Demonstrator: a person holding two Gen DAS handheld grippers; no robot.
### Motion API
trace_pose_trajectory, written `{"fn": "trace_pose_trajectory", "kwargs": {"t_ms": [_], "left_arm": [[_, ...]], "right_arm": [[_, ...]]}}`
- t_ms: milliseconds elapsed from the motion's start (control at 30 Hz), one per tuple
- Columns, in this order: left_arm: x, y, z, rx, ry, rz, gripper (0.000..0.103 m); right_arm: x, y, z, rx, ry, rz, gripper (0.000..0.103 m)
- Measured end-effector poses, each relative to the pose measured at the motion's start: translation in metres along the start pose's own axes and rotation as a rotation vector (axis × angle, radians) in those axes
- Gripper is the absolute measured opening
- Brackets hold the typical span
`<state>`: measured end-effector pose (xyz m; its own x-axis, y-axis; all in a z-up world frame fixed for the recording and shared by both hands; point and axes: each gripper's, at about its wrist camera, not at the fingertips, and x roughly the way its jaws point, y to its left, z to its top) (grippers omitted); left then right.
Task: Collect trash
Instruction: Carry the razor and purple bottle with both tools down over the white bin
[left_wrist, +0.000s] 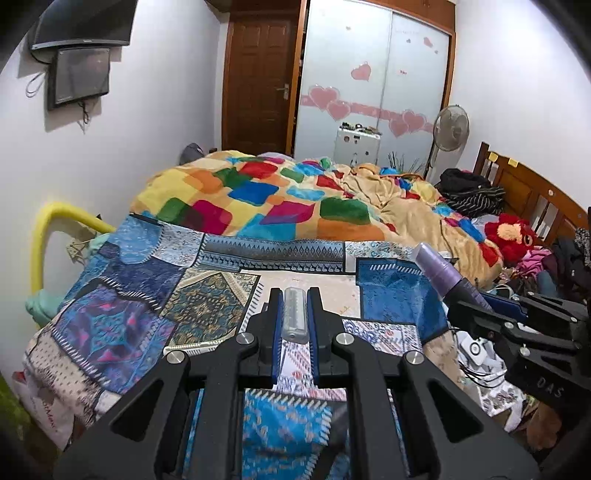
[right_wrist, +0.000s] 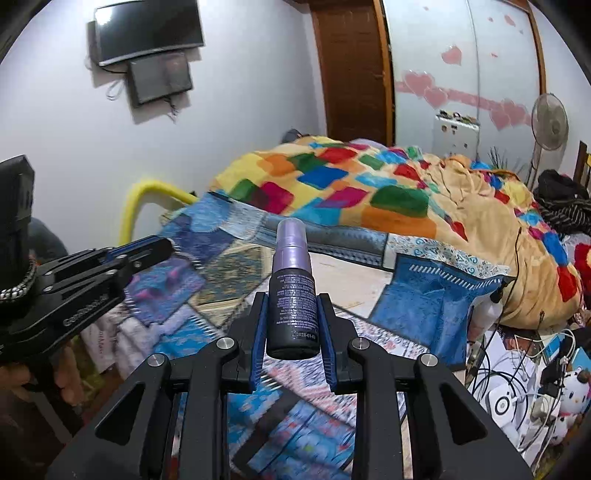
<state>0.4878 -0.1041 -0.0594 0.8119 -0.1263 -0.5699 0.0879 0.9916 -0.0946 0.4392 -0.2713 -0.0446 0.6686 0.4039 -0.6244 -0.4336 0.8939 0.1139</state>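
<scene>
My left gripper (left_wrist: 295, 295) is shut on a small clear ridged plastic tube (left_wrist: 294, 315), held above the patchwork bedspread (left_wrist: 122, 295). My right gripper (right_wrist: 292, 301) is shut on a dark spray bottle with a purple cap (right_wrist: 291, 291), also above the bed. The bottle (left_wrist: 443, 273) and the right gripper (left_wrist: 491, 314) show at the right of the left wrist view. The left gripper (right_wrist: 159, 247) shows at the left of the right wrist view; the tube is hidden there.
A colourful checked blanket (left_wrist: 258, 195) is heaped on the bed's far half. Clothes and a red plush toy (left_wrist: 509, 236) lie by the wooden headboard (left_wrist: 535, 192). Cables and chargers (right_wrist: 517, 387) clutter the right side. A yellow padded rail (left_wrist: 48, 236) stands left. A fan (left_wrist: 450, 127) stands behind.
</scene>
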Motion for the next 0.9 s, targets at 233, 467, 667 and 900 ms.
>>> {"fn": "trace_pose_trajectory", "kwargs": {"t_ms": [233, 467, 667, 900], "left_arm": [[-0.076, 0.008, -0.021, -0.005, -0.034, 0.025, 0.011], [-0.131, 0.022, -0.051, -0.007, -0.054, 0.082, 0.011], [-0.156, 0.046, -0.086, -0.045, -0.034, 0.124, 0.011], [-0.177, 0.083, -0.127, -0.128, 0.003, 0.163, 0.011]], "right_arm": [[-0.05, 0.043, -0.017, -0.036, -0.036, 0.06, 0.024], [-0.076, 0.079, -0.038, -0.069, -0.046, 0.11, 0.024], [-0.079, 0.11, -0.061, -0.115, -0.017, 0.146, 0.024], [-0.073, 0.147, -0.086, -0.165, 0.041, 0.19, 0.024]]}}
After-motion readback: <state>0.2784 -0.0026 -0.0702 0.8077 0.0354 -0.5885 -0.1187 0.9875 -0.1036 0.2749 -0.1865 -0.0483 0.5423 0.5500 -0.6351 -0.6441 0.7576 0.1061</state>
